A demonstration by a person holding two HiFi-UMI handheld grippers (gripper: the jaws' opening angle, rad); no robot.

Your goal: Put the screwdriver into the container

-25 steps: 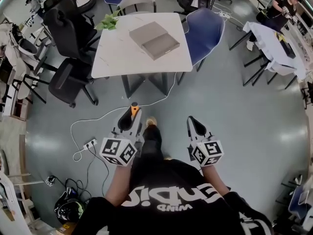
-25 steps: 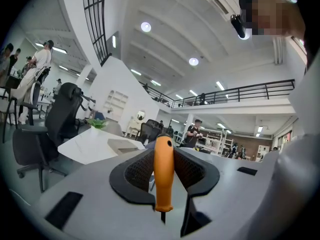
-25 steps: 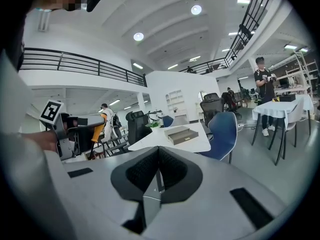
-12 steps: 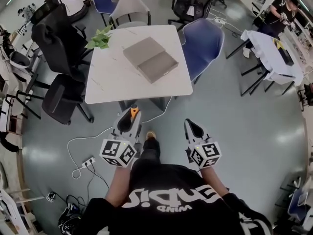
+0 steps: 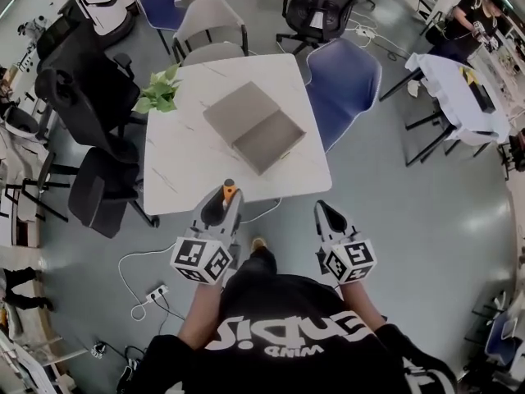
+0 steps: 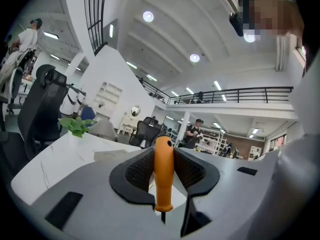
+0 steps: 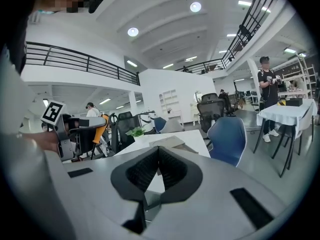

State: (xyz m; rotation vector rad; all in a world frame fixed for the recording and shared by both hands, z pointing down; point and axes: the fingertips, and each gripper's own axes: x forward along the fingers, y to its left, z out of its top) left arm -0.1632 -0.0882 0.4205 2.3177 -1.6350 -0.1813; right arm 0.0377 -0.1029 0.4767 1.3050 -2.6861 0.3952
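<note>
My left gripper (image 5: pixel 220 206) is shut on an orange-handled screwdriver (image 6: pixel 163 171); its handle end pokes out past the jaws at the near edge of the white table (image 5: pixel 180 171). The screwdriver handle (image 5: pixel 229 191) also shows in the head view. A grey box-like container (image 5: pixel 254 126) with an open lower half lies on the middle of that table, ahead of both grippers. My right gripper (image 5: pixel 326 214) is shut with nothing between its jaws, held over the floor just right of the table's near corner. In the right gripper view the container (image 7: pixel 167 142) lies beyond the jaws (image 7: pixel 157 159).
A green plant (image 5: pixel 158 91) stands at the table's left side. A blue chair (image 5: pixel 344 76) stands at its right, black chairs (image 5: pixel 90 97) at its left, a grey chair (image 5: pixel 210 23) behind. A power strip and cable (image 5: pixel 152 290) lie on the floor at left. A second white table (image 5: pixel 459 89) stands far right.
The person has walked forward: the table and container have come much closer, and both grippers now reach the table's near edge. The left gripper still holds the screwdriver.
</note>
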